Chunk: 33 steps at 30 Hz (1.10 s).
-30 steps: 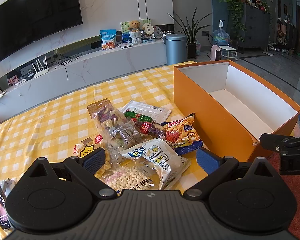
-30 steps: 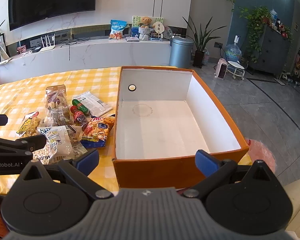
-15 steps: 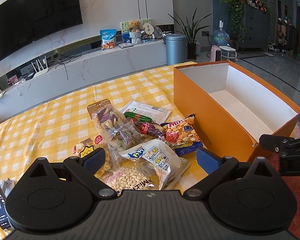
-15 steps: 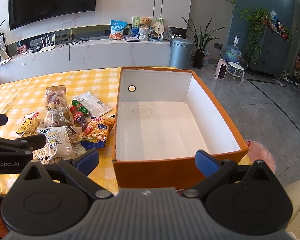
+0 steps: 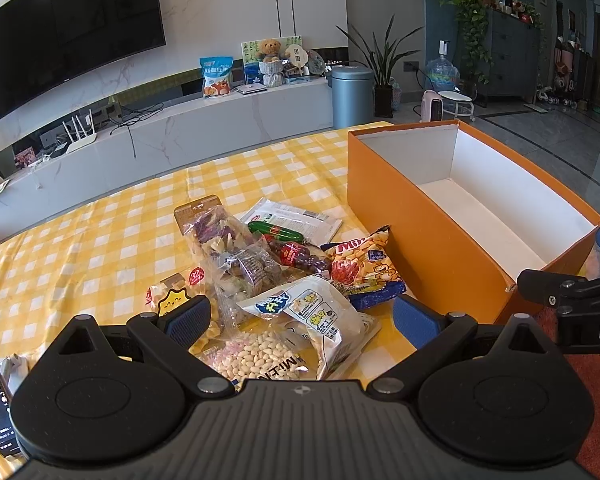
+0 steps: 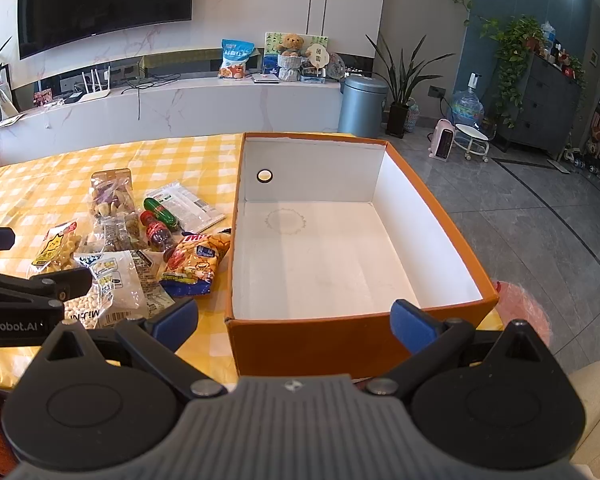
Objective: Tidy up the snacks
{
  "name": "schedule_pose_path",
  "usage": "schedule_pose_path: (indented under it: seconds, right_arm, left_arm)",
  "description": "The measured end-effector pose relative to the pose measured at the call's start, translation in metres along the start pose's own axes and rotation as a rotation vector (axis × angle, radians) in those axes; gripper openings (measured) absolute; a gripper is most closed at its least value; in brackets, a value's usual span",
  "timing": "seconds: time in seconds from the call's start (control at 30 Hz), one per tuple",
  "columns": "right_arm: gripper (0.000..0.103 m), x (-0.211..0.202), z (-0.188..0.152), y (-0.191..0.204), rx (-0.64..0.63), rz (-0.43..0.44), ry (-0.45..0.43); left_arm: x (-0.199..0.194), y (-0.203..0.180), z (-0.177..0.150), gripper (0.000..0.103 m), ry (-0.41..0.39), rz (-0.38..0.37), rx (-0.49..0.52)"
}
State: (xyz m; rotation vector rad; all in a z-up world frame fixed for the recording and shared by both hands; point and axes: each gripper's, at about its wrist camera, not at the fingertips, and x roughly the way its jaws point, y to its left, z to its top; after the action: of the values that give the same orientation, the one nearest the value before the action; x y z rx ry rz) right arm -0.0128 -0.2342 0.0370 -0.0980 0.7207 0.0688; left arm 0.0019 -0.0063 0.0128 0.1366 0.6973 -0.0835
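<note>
Yellow checked tablecloth (image 5: 100, 240) holds snack packets (image 5: 300, 304) beside orange box (image 6: 300, 344).

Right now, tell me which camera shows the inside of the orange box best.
The right wrist view: it looks straight down into the orange box, showing its whole bare white floor. The left wrist view sees the box from the side, its near wall hiding part of the floor.
</note>
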Motion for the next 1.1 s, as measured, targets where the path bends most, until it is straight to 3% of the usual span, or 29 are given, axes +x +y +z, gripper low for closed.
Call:
schedule_pose_path:
  seconds: [0.47,0.67,0.73,0.83,0.97,1.1]
  right_arm:
    - [0.1,0.001,0.003,0.001,0.002,0.005,0.001]
    - [0.099,-0.002,0.001,0.006,-0.011,0.049,-0.115]
    - [0.09,-0.002,0.001,0.01,-0.034,0.056,-0.153]
    - [0.075,0.004,0.005,0.016,-0.048,0.096,-0.152]
    - [0.056,0.011,0.007,0.028,-0.062,0.167,-0.152]
    - [0.053,0.023,0.01,0.045,-0.086,0.242,-0.138]
  left_arm:
    - [-0.004,0.01,-0.002,0.103,-0.028,-0.035,-0.028]
    - [-0.011,0.03,-0.006,0.1,-0.089,-0.095,-0.12]
    - [-0.008,0.039,-0.008,0.085,-0.078,-0.117,-0.152]
    - [-0.001,0.048,-0.013,0.074,-0.065,-0.145,-0.157]
    - [0.008,0.057,-0.019,0.074,-0.036,-0.159,-0.178]
    - [0.02,0.07,-0.026,0.084,0.013,-0.139,-0.204]
